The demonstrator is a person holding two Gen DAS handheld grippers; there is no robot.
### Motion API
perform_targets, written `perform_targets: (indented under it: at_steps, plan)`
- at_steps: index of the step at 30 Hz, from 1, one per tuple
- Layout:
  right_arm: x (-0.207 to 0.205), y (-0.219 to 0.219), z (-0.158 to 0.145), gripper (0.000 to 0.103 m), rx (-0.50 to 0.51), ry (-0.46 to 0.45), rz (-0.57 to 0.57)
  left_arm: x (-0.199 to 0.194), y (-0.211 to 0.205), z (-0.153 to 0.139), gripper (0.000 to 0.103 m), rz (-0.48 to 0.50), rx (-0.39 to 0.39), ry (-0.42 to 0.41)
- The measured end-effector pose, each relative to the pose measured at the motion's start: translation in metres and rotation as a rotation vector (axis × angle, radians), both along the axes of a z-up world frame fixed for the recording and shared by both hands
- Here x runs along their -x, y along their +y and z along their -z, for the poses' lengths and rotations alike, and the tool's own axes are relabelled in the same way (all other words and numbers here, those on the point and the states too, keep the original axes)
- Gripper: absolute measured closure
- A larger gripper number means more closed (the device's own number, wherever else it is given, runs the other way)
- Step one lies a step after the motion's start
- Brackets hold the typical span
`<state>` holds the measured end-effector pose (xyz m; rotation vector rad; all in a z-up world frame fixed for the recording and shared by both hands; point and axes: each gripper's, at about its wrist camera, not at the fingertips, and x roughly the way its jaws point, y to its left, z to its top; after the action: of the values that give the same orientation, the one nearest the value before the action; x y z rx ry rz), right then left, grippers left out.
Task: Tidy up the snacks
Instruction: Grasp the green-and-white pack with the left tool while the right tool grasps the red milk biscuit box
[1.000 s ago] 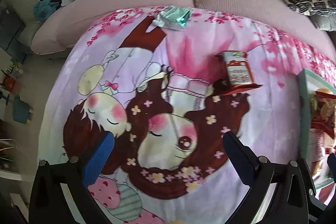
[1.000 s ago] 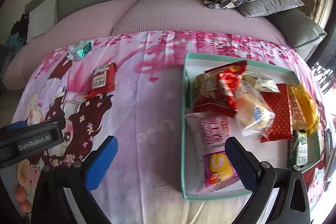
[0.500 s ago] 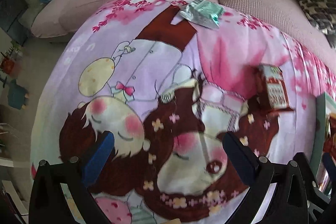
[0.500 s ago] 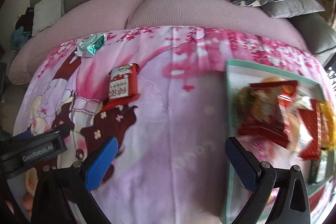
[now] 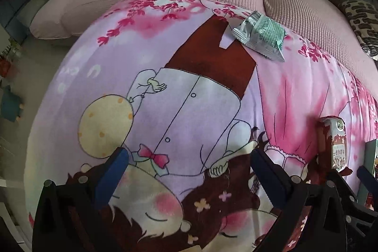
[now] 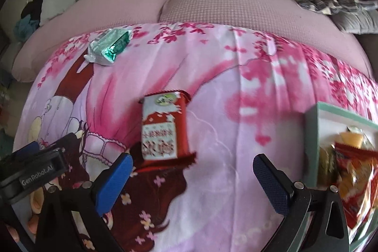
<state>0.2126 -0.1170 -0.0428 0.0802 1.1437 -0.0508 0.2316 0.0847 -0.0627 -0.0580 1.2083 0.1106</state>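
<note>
Right wrist view shows my right gripper (image 6: 190,177) spread wide and empty just short of the red snack packet (image 6: 163,128) lying flat on the blanket (image 6: 236,110); light, crinkly, slippery film, so I'd pinch across its puffed middle.

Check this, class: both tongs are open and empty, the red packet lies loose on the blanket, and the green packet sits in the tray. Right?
One slip: the green packet is not in the tray; it lies on the blanket near the sofa, as the right wrist view shows. The rest stands.
</note>
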Motion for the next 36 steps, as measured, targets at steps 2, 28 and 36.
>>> perform_targets:
  at_steps: [2, 28, 36]
  plan:
    - [-0.005, 0.002, 0.001, 0.0, 0.004, 0.009, -0.002, -0.004, 0.0, 0.001, 0.001, 0.01, 0.0, 0.001]
    - [-0.042, 0.004, 0.017, 0.0, 0.005, 0.144, -0.065, -0.082, -0.01, -0.014, 0.001, 0.282, 0.101, 0.019]
    - [-0.049, -0.002, 0.01, 0.022, 0.035, 0.132, -0.034, -0.132, -0.037, -0.028, 0.001, 0.366, 0.049, 0.004]
